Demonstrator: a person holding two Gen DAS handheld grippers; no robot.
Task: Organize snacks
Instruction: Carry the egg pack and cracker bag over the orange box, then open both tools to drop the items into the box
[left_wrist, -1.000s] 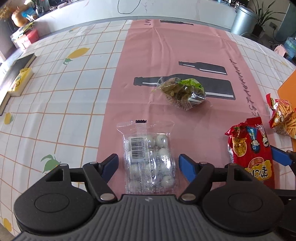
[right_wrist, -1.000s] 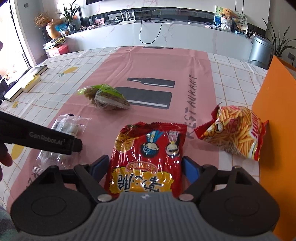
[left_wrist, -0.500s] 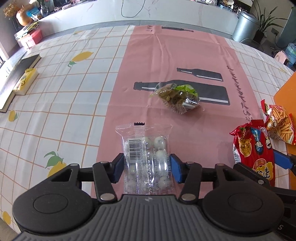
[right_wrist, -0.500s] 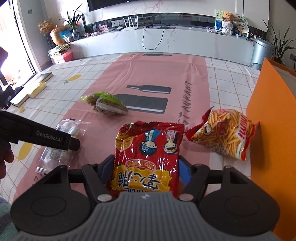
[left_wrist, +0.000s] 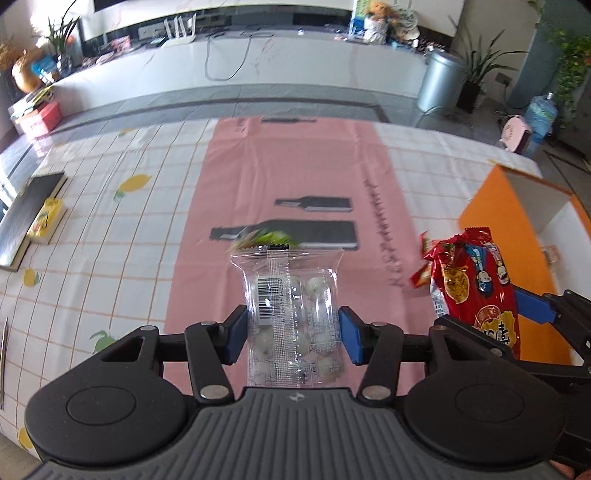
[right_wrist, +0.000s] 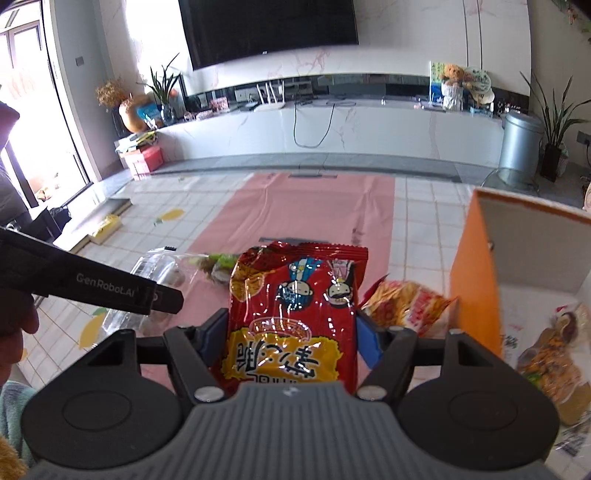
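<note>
The left gripper (left_wrist: 292, 334) has its blue fingers (left_wrist: 236, 334) clenched on the long edges of the clear pouch of white balls (left_wrist: 291, 314), gripping it low so the sealed top stands free and the pouch rides up off the worktop (left_wrist: 110, 236) rather than dragging across the cloth. At its 3 o'clock the right gripper (right_wrist: 291, 341) grasps the red snack packet (right_wrist: 295, 314) the same way, fingers pinching the lower half, the packet upright and lifted. Both appear raised for carrying to the orange box (right_wrist: 476, 288), which stands open at 2 o'clock of the right gripper, with other packets already lying inside (right_wrist: 550, 365). The fries bag (right_wrist: 402, 306) waits on the worktop just beside the box wall, and the green-topped bag (right_wrist: 218, 264) lies at 11 o'clock of the red packet, both probably left for later trips
</note>
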